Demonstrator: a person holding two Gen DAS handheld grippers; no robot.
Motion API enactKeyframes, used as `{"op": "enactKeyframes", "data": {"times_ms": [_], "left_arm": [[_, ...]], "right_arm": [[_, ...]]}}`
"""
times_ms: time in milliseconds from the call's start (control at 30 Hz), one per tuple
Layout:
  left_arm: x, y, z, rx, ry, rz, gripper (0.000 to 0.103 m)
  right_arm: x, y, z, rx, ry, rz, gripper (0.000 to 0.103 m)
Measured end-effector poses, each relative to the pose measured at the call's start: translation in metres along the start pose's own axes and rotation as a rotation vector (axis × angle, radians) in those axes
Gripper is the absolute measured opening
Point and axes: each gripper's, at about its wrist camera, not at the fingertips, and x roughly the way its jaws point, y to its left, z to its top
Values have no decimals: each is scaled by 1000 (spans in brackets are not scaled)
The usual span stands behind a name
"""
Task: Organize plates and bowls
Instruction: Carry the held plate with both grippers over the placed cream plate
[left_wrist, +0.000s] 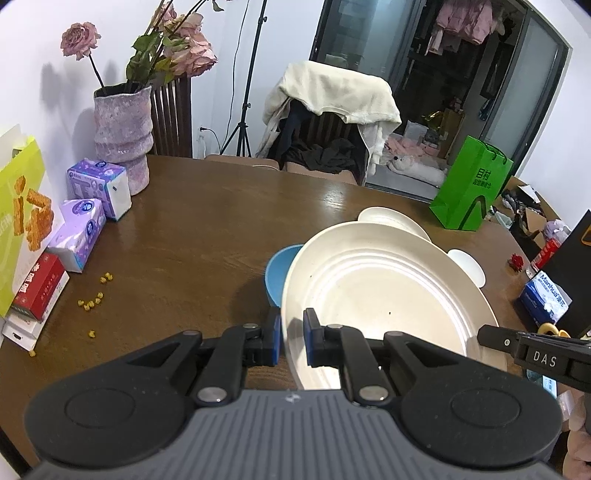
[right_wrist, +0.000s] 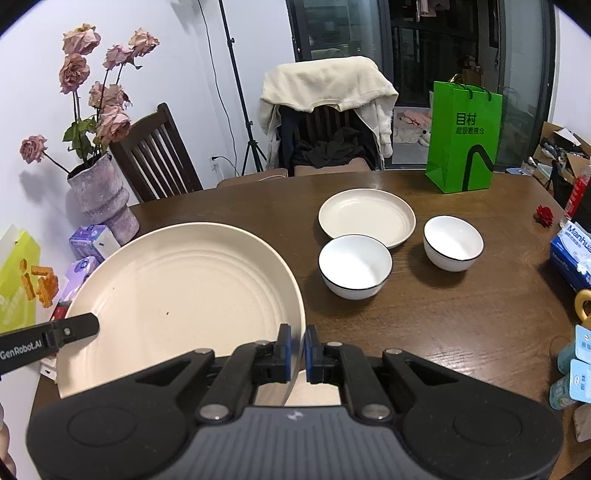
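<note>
While both my left gripper (left_wrist: 291, 341) and right gripper (right_wrist: 297, 349) pinch the big plate's (right_wrist: 184, 295) rim, the smaller plate (right_wrist: 365, 216) and two white bowls (right_wrist: 354, 266) ahead remain unstacked.

We see a matt, ridged cream plate (right_wrist: 177, 295), glossy white glazed bowls (right_wrist: 354, 266) and a polished wooden table (left_wrist: 207, 229) — the vase (left_wrist: 122, 129) rough-textured.

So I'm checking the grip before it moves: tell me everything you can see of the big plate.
The big plate is round, cream, matte, with concentric ridges inside and a few dark specks. It is lifted and tilted above the table. The left gripper is shut on one side of its rim, the right gripper on the other. In the left view it hides part of a blue bowl.
</note>
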Motion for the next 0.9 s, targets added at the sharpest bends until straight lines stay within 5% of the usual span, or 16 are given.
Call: {"op": "enactKeyframes", "data": {"times_ms": [900], "left_arm": [[6,-21,-47,53,31,-96,12]], "right_arm": [[-24,-27,-57,45,-29,-100,7]]}}
